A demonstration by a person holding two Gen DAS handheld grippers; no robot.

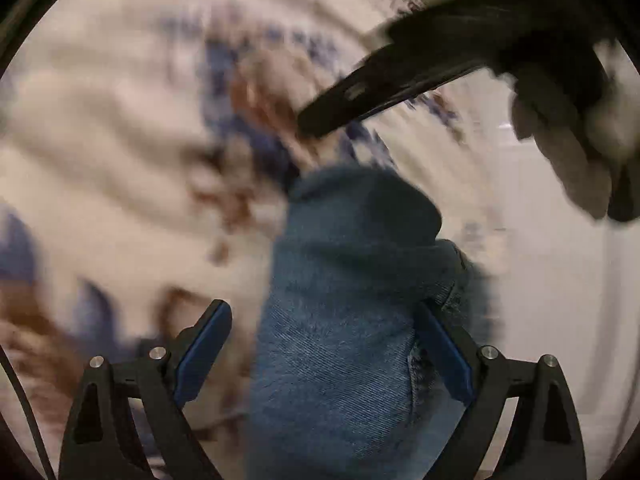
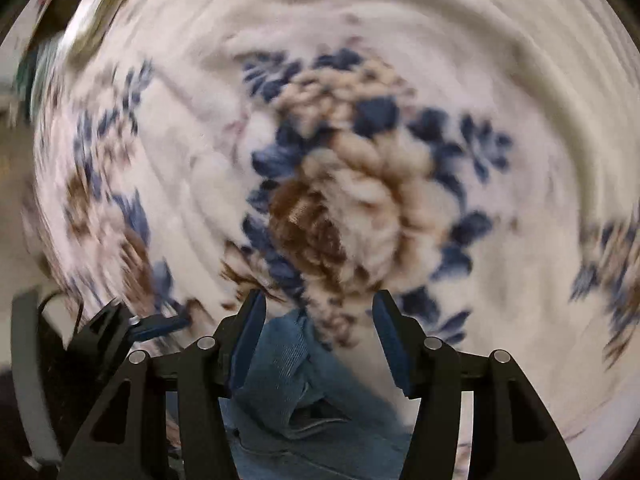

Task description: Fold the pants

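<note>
The blue denim pants (image 1: pixel 344 320) lie bunched between the fingers of my left gripper (image 1: pixel 324 320), whose jaws stand wide apart; the cloth touches the right finger and stays clear of the left one. In the right wrist view the pants (image 2: pixel 288 380) lie low between the open jaws of my right gripper (image 2: pixel 320 308), next to the left pad. My right gripper also shows in the left wrist view (image 1: pixel 360 96) as a dark blurred shape at the upper right, held by a hand. Both views are blurred by motion.
A white bedspread with blue and brown flowers (image 2: pixel 340 184) covers the surface under everything. A pale wall or sheet (image 1: pixel 560 280) fills the right of the left wrist view. The left gripper (image 2: pixel 156 326) shows at the lower left of the right wrist view.
</note>
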